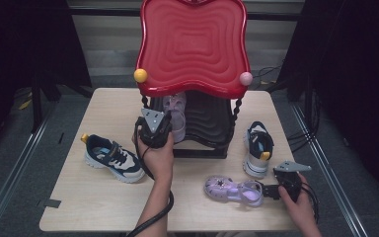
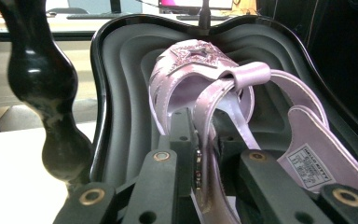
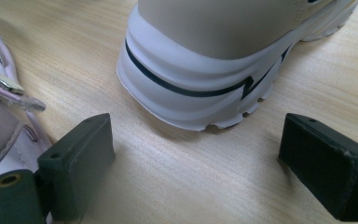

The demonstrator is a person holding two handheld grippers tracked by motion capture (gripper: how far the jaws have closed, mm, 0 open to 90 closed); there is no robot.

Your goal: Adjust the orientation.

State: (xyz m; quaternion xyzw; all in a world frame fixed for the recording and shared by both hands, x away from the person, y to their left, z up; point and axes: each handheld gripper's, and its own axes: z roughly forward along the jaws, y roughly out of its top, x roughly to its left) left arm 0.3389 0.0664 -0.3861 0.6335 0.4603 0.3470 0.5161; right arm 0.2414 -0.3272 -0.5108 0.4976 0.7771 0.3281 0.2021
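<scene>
A lilac sandal (image 2: 200,74) with a glittery star hangs over the black lower shelf (image 2: 121,93) of a red-topped stand (image 1: 193,44). My left gripper (image 2: 209,151) is shut on its strap; from above, that gripper (image 1: 154,127) sits at the shelf's front left with the sandal (image 1: 176,116) just beyond it. The matching sandal (image 1: 232,190) lies on the table at the front right. My right gripper (image 1: 270,190) is at its heel end, open, with bare wood between the jaws (image 3: 193,154). The sandal (image 3: 0,98) lies beside the left jaw, not between the jaws.
Two navy and white sneakers stand on the wooden table (image 1: 94,202): one at the left (image 1: 112,158), one at the right (image 1: 257,148), whose white heel (image 3: 200,84) is close ahead of my right gripper. A black turned post (image 2: 46,93) holds the stand's left corner.
</scene>
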